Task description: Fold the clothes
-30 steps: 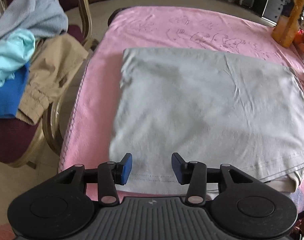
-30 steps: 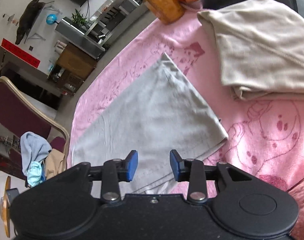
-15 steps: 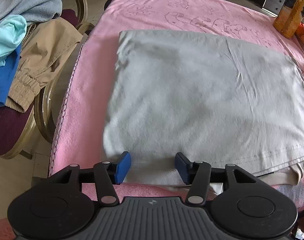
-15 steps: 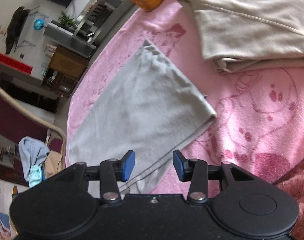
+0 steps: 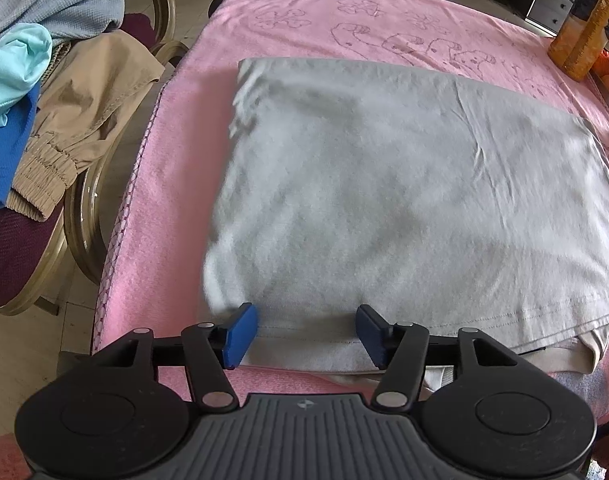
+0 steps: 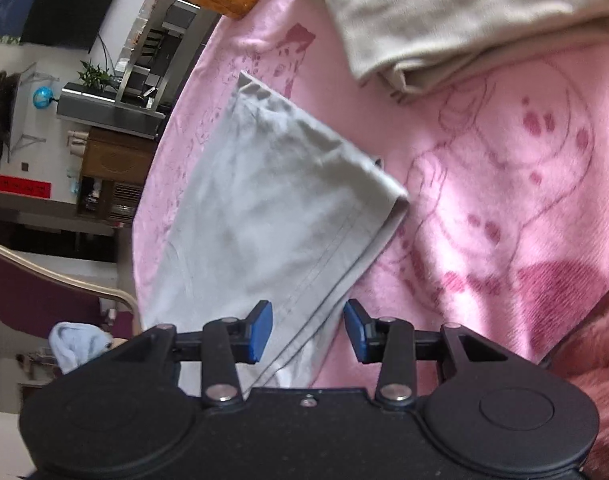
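Observation:
A grey garment [image 5: 404,200] lies folded flat on the pink blanket [image 5: 312,20]. My left gripper [image 5: 306,334] is open, its blue pads either side of the garment's near hem, low over the near left corner. The garment also shows in the right wrist view [image 6: 272,208]. My right gripper [image 6: 306,332] is open over its stitched hem near the right corner. Neither gripper holds anything.
A folded beige garment [image 6: 456,16] lies on the blanket [image 6: 504,184] at the far right. An orange bottle [image 5: 584,28] stands at the far right corner. A chair [image 5: 76,216] at the left carries a pile of clothes [image 5: 44,80].
Both grippers have come closer to the grey garment's near hem and lower. The jaws have opened a little wider. The garment has not moved.

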